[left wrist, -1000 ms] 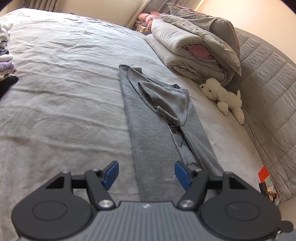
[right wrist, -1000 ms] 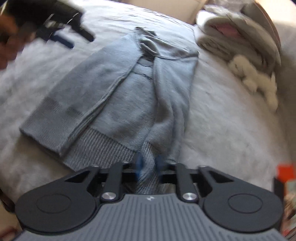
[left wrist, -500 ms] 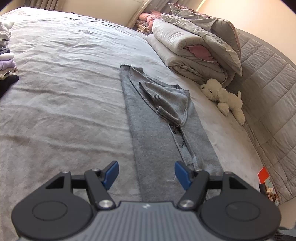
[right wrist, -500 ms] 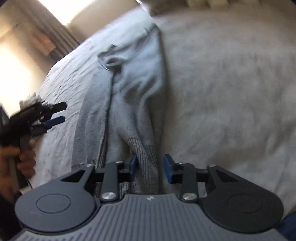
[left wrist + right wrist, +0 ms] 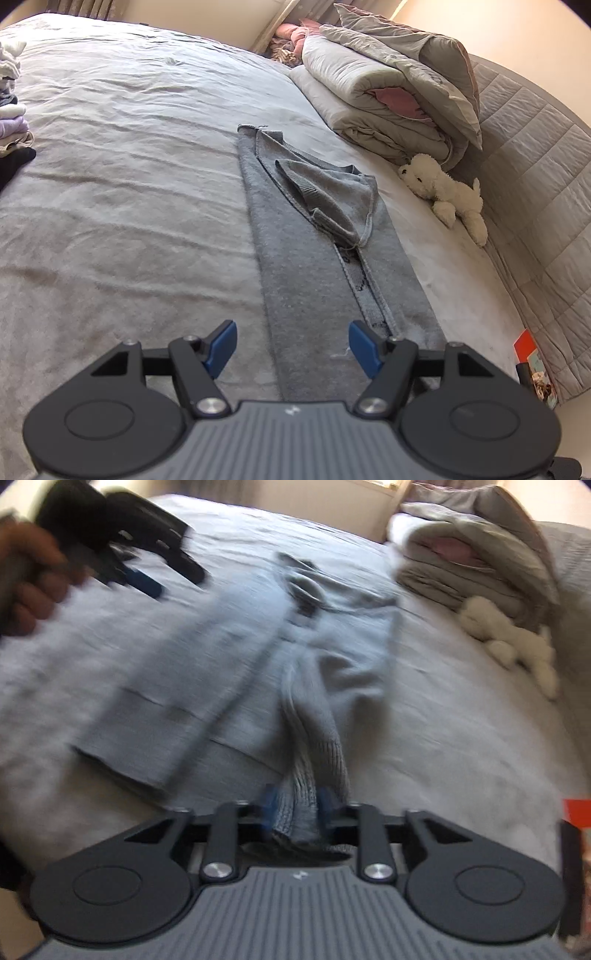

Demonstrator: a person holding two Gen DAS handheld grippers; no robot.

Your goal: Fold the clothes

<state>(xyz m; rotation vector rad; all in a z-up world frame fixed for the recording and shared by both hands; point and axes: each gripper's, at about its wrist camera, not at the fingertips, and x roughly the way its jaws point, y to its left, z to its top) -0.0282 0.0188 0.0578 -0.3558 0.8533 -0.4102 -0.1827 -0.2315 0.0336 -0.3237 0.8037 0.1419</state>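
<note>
Closing again, my right claw [image 5: 294, 808] has just clamped the gray sweater [image 5: 258, 672]'s ribbed cuff; the garment stretches ahead on the bed [image 5: 122, 184]. My left claw [image 5: 291, 345] hangs open above its near end.

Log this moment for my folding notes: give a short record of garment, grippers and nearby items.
garment: grey sweater, partly folded lengthwise on the bed
right gripper: jaws just closing, shut on the sweater's ribbed cuff
left gripper: open, nothing between its jaws, over the sweater's near end
nearby: white plush dog, folded duvet, clothes pile
</note>
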